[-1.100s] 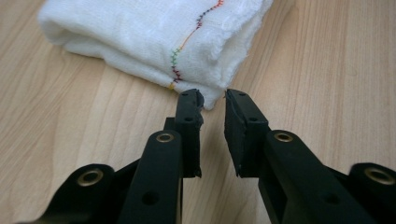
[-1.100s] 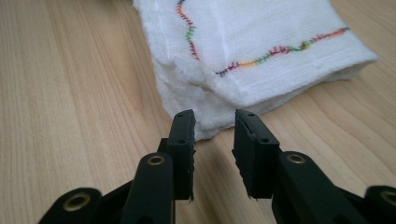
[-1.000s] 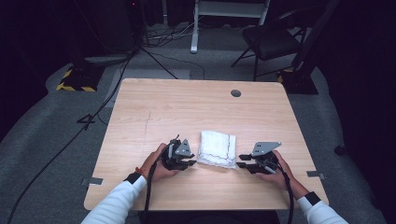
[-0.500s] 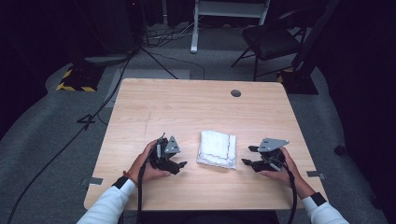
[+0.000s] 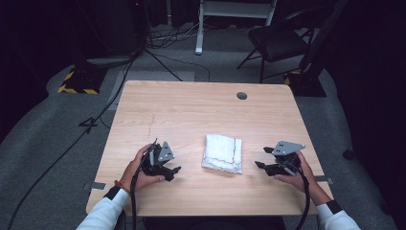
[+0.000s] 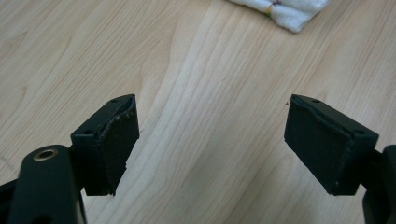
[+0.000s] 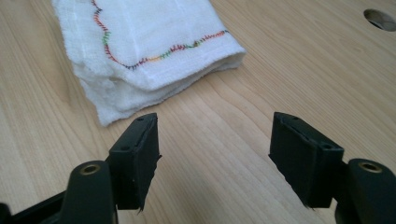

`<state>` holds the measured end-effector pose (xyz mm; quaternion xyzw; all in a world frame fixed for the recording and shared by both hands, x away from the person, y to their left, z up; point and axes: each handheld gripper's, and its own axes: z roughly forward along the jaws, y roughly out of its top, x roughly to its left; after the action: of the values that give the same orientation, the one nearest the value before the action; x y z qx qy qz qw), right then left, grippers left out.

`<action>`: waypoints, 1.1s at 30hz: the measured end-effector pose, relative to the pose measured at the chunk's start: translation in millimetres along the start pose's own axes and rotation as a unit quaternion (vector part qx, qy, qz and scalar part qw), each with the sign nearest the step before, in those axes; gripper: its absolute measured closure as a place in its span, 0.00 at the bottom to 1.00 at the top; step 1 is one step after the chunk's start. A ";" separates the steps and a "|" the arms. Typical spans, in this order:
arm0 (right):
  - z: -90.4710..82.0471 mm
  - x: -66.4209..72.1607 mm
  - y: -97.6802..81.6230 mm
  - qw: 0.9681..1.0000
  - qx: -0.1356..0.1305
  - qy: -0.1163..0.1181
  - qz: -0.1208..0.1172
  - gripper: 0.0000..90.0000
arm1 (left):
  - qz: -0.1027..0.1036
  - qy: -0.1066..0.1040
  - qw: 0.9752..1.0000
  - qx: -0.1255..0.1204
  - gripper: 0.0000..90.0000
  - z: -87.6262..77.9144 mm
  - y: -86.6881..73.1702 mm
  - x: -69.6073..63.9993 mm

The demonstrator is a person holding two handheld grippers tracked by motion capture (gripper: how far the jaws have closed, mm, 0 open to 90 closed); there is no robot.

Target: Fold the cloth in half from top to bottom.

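both of your grippers have drawn back from the folded cloth (image 5: 222, 153) since a second ago; the left gripper (image 5: 168, 168) has moved farthest, out toward the near left of the table (image 5: 191, 105), while the right gripper (image 5: 262, 164) has eased outward to the right.

the cloth lies flat near the middle of the table's near half, between your two hands and touching neither. from the high view its long axis runs roughly away from you, slightly tilted, with the short edges facing near and far.

in the right gripper view, the cloth (image 7: 140, 51) sits ahead and to the left of the jaws, its near corner just beyond the left jaw, stitched edge up. in the left gripper view only a corner of the cloth (image 6: 280, 9) shows at the top, well ahead and to the right of the jaws, with bare wood between.

so your right gripper looks the nearer one; a short push forward and left would likely meet the cloth's corner, while the left needs a longer reach.

both pairs of jaws stand spread wide, holding nothing.

count: one cloth, two grippers, one round hole (image 5: 242, 96) in the table's far side, one chair (image 5: 280, 40) beyond the table.
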<state>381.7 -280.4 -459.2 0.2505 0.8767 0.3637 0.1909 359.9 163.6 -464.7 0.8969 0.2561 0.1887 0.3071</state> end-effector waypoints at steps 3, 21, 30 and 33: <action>-3.5 -1.4 -3.8 1.000 0.001 -0.008 0.000 0.37 | -0.001 0.010 1.000 0.003 0.21 -4.8 -5.3 1.8; -22.3 -13.2 -35.2 0.998 0.030 -0.050 0.019 0.31 | -0.014 0.043 0.999 0.020 0.21 -19.3 -30.6 7.0; -31.4 -19.1 -55.7 0.996 0.040 -0.065 0.040 0.29 | -0.034 0.046 0.998 0.025 0.21 -20.3 -44.2 11.6; -34.0 -21.0 -63.8 0.996 0.043 -0.067 0.047 0.29 | -0.045 0.037 0.998 0.020 0.21 -21.0 -49.8 14.2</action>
<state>361.8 -349.8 -480.3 0.3229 0.8640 0.3165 0.2214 343.7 215.2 -478.8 0.8829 0.3110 0.2024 0.2876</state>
